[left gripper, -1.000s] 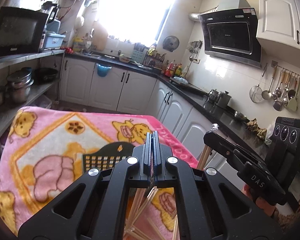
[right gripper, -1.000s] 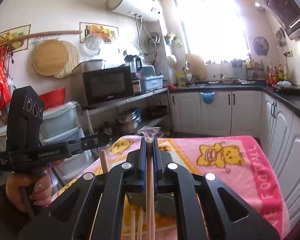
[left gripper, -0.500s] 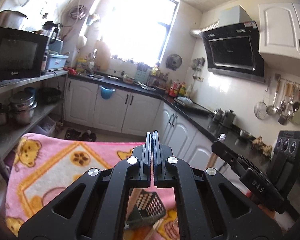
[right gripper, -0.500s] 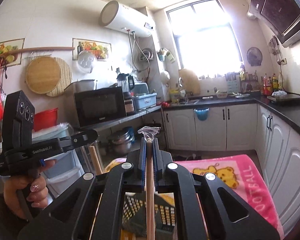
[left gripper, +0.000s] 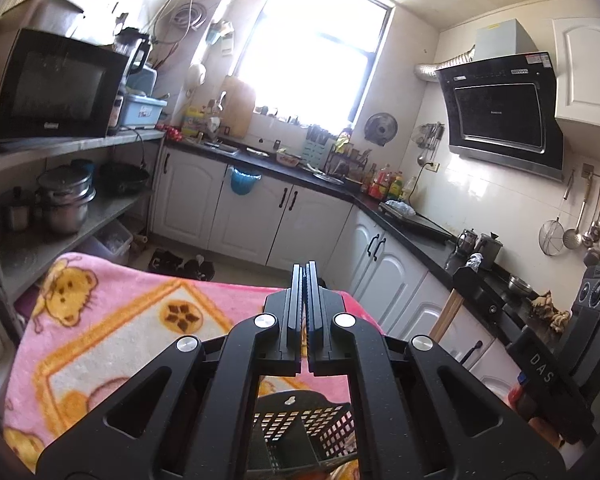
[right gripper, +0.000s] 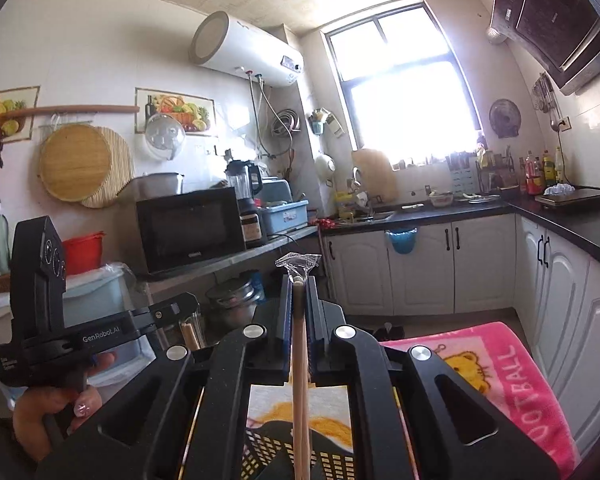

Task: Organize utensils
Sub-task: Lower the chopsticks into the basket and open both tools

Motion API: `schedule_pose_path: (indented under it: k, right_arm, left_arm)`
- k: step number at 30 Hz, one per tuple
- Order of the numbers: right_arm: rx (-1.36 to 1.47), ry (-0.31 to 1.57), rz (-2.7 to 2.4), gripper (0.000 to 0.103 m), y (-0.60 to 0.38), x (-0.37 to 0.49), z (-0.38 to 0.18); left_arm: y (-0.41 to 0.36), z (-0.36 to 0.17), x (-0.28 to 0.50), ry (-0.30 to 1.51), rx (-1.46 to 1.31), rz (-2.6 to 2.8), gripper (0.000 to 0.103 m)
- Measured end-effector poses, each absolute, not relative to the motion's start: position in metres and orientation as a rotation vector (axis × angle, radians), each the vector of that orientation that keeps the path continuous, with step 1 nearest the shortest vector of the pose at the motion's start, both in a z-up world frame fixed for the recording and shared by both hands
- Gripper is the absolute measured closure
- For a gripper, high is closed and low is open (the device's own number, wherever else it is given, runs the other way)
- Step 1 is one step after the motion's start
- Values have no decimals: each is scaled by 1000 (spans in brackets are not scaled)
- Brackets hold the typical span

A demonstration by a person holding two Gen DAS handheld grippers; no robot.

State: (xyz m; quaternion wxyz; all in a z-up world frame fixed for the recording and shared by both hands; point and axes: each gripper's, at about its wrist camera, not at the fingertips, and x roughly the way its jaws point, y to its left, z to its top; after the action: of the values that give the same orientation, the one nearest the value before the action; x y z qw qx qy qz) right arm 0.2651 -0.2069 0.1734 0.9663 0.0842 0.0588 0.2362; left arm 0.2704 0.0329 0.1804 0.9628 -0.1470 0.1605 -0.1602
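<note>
- Our right gripper (right gripper: 299, 280) has its jaws pinching a pair of wooden chopsticks (right gripper: 299, 360) in a thin clear wrapper (right gripper: 298, 261). The sticks run up the middle of the right wrist view, and the wrapper end pokes out past the tips.
- Our left gripper (left gripper: 307, 270) has its jaws pressed together. In the right wrist view a wooden stick (right gripper: 190, 334) shows just under it, but we cannot tell if it is held.
- We think the chopsticks are light, stiff and thin. The wrapper looks slippery, so they could slide. A hold near the middle seems best.
- The black plastic basket (left gripper: 300, 428) with holes sits low in both views, under our grippers. It rests on the pink bear blanket (left gripper: 112, 320) that covers the worktop.
- Nothing stands between the sticks and the basket that we can see. The two grippers are near each other, so they could bump.
- The microwave (left gripper: 56, 86) is at the upper left of the left wrist view, and the white cabinets (left gripper: 256, 216) are in the middle, well apart from us.
</note>
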Motion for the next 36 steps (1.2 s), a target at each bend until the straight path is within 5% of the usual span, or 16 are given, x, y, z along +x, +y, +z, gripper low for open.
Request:
schedule_pose_path:
  k: [22, 36]
  right_arm:
    - [165, 227, 416, 95, -198, 281, 117]
    - [218, 300, 371, 61, -216, 271, 100]
  left_arm:
    - [31, 117, 277, 410, -303, -310, 103]
    - [30, 102, 263, 430, -270, -263, 96]
